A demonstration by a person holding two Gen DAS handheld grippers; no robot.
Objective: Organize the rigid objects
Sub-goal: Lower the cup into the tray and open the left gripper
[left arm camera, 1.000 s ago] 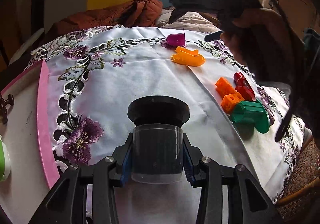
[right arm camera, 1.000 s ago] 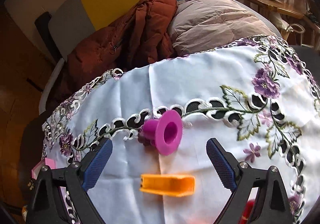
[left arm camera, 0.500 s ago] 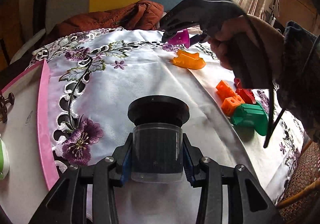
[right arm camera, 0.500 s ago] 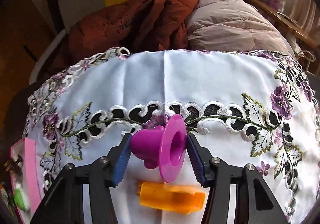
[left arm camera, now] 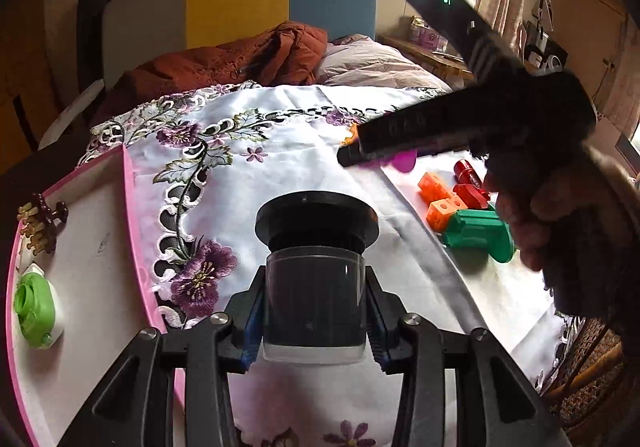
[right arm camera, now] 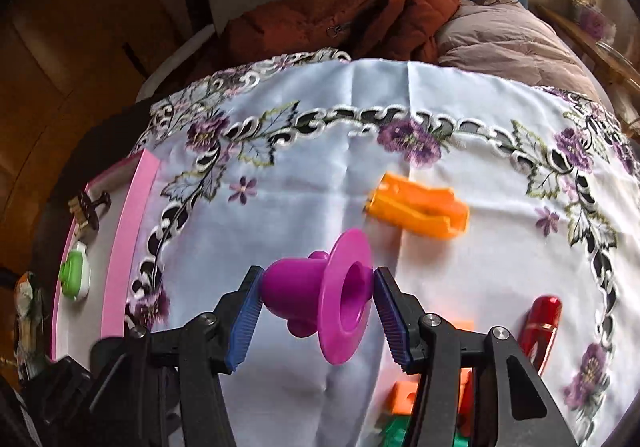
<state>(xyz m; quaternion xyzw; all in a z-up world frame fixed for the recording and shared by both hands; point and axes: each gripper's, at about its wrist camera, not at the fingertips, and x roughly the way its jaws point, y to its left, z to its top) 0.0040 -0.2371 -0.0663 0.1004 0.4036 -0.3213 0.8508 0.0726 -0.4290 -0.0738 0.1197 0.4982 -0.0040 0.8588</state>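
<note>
My left gripper point(left arm camera: 316, 311) is shut on a black flanged cylinder point(left arm camera: 316, 247) and holds it over the white embroidered tablecloth point(left arm camera: 280, 175). My right gripper point(right arm camera: 318, 303) is shut on a purple flanged funnel piece point(right arm camera: 324, 295), lifted above the cloth; in the left wrist view the right gripper point(left arm camera: 440, 127) hides most of it. An orange piece point(right arm camera: 420, 207), a red cylinder point(right arm camera: 542, 321), orange cubes point(left arm camera: 438, 197) and a green flanged piece point(left arm camera: 480, 233) lie on the cloth.
A pink-rimmed white tray point(left arm camera: 132, 215) at the left holds a green-and-white item point(left arm camera: 34, 307) and a brown clip point(left arm camera: 40, 223). A brown jacket point(right arm camera: 352, 15) and a pillow point(right arm camera: 500, 43) lie beyond the table. A wicker chair point(left arm camera: 584, 375) stands at the right.
My right gripper closed on the purple funnel piece, lifted it off the cloth and carried it toward me and left, away from the orange piece. My left gripper stayed shut on the black cylinder.
</note>
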